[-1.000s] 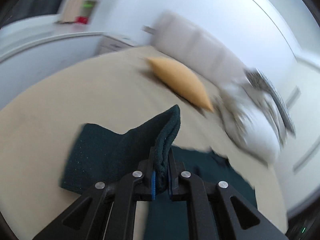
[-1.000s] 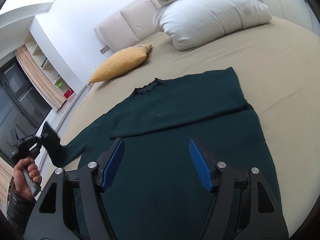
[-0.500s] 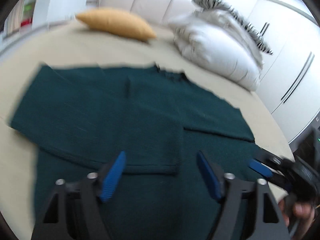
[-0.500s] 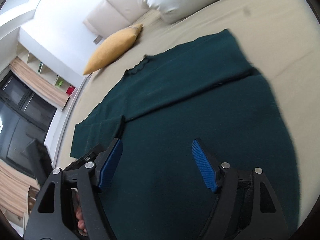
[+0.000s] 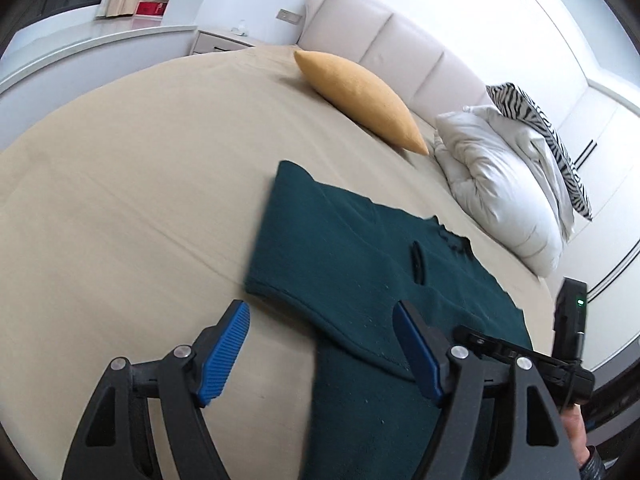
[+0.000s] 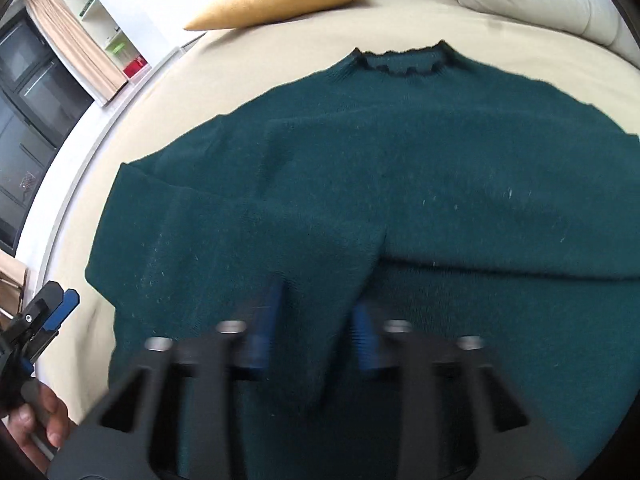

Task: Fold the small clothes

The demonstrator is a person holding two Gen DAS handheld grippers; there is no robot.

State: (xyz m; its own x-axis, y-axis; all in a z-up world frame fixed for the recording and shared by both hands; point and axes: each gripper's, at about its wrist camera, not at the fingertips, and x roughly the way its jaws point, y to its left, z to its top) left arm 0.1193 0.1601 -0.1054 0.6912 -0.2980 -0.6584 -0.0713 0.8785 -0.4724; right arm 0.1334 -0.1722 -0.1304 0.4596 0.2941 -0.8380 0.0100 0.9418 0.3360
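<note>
The dark green sweater (image 6: pixel 400 184) lies flat on the beige bed (image 5: pixel 120 184). The left gripper (image 5: pixel 320 344) is closing slightly, wide and empty, over the sweater's folded sleeve; the right gripper (image 6: pixel 316 332) is closing on sweater fabric.

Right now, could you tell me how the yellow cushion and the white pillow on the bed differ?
The yellow cushion is mustard, smooth and tapers to pointed ends; the white pillow is bulkier, rounded and creased. The white pillow has a zebra-striped cushion behind it; the yellow cushion lies alone. Both rest near the headboard, beyond the green sweater.
</note>
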